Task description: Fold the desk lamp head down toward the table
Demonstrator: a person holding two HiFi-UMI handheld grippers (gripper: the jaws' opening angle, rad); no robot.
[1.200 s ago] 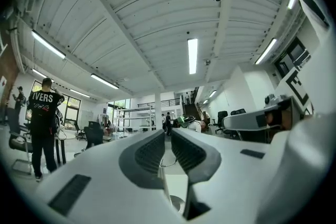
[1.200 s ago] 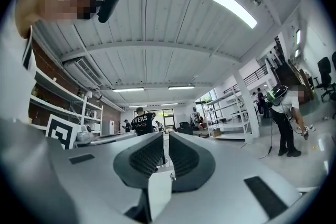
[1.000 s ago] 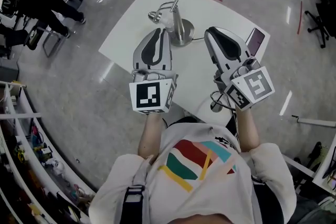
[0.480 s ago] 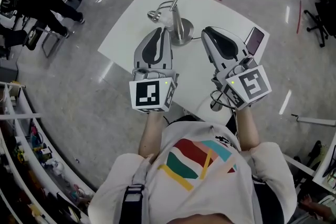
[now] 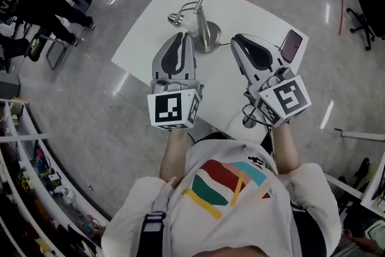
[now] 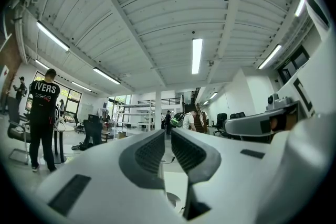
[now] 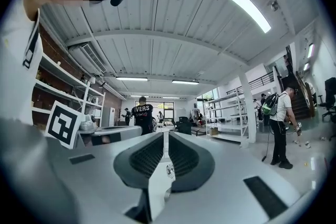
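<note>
A silver desk lamp stands on the white table (image 5: 150,27). Its round base (image 5: 212,44) carries an upright stem, and the head (image 5: 175,18) hangs out to the left at the end of a curved arm. My left gripper (image 5: 183,37) hovers just left of the base, its jaws a narrow gap apart with nothing between them (image 6: 167,136). The right gripper (image 5: 235,40) is just right of the base and shut, holding nothing (image 7: 166,136). Neither gripper touches the lamp. In the left gripper view only the base's rim (image 6: 172,200) shows below the jaws.
A dark phone (image 5: 292,43) lies near the table's right corner. A thin cable runs off from the lamp base. Office chairs and people stand on the grey floor around the table, and shelving (image 5: 24,147) runs along the left.
The right gripper has rolled slightly. Both hands otherwise keep their places beside the lamp base.
</note>
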